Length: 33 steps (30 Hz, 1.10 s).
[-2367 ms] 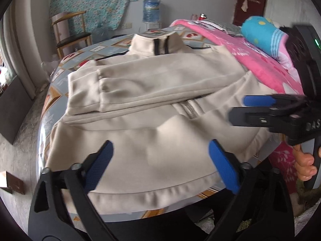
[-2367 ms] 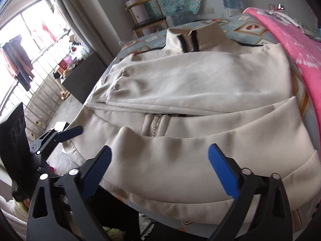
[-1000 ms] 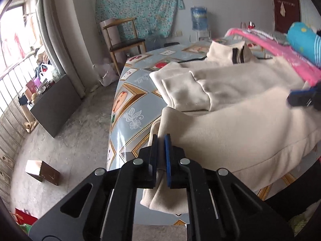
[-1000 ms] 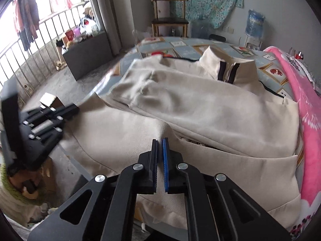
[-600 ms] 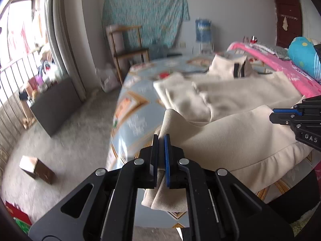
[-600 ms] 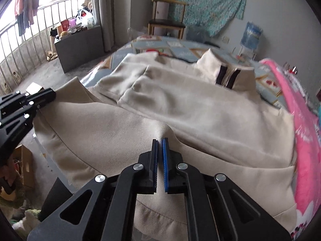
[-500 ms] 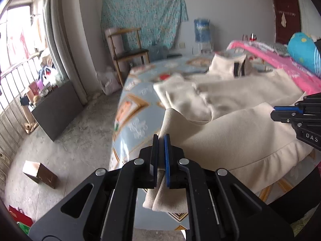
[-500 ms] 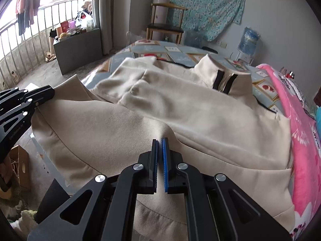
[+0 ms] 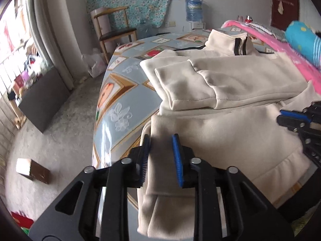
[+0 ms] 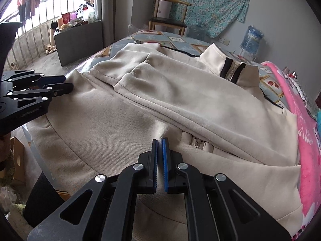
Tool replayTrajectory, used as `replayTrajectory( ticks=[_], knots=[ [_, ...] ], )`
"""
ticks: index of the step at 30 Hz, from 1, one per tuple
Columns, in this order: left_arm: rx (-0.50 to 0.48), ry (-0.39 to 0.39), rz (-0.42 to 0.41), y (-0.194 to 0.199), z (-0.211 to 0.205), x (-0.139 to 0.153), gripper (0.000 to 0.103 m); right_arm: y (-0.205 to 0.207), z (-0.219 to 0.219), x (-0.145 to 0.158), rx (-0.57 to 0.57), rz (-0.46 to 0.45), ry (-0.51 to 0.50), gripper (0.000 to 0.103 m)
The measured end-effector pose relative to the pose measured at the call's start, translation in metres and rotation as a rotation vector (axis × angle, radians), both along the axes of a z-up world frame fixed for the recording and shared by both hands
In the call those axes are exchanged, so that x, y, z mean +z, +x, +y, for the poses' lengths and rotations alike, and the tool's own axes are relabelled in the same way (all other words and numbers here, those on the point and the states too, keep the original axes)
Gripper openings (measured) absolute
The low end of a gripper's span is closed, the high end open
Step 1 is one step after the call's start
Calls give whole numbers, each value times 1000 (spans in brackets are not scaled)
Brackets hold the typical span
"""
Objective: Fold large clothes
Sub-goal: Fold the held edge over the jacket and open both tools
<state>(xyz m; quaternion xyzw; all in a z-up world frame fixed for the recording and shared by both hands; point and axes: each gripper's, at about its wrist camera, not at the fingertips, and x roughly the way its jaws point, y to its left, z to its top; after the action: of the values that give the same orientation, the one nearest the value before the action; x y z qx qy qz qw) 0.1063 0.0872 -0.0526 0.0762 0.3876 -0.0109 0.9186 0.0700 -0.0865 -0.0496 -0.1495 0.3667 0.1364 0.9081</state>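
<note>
Two grippers sit at the near end of the beige jacket (image 10: 200,108), which lies on the patterned table (image 9: 120,100). Its long axis runs away from both, from hem (image 9: 270,168) nearest to collar (image 10: 230,68) farthest. Sleeves (image 9: 220,84) are folded across the chest, between grippers and collar.

Left gripper (image 9: 161,154): jaws a little apart, the hem's left corner between them and the loose end hanging off the table edge. Pads do not look pressed on it.

Right gripper (image 10: 159,152): jaws all but together, pinching a small peak of cloth near the zip, mid-hem.

Both point forward and down at the cloth and stand side by side across the jacket's width. The left is at the outer edge and the right is nearer the pink blanket (image 10: 297,120).

Judgement: the bottom-up fold turns on carrying the hem straight along that axis toward the collar. The right has the firmer hold, so the left likely needs to re-clamp first.
</note>
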Motion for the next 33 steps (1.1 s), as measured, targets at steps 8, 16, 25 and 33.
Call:
replayTrajectory(
  ticks=[8, 16, 25, 33],
  knots=[
    [29, 16, -98, -1, -1, 16, 4, 2, 4, 2, -25, -77, -14, 5],
    [73, 32, -78, -2, 5, 11, 31, 13, 0, -9, -41, -30, 22, 5],
    [-192, -174, 18, -14, -53, 12, 20, 32, -31, -5, -47, 125, 265, 7],
    [-175, -118, 63, -4, -71, -4, 12, 15, -122, 30, -139, 130, 423, 45]
  ],
)
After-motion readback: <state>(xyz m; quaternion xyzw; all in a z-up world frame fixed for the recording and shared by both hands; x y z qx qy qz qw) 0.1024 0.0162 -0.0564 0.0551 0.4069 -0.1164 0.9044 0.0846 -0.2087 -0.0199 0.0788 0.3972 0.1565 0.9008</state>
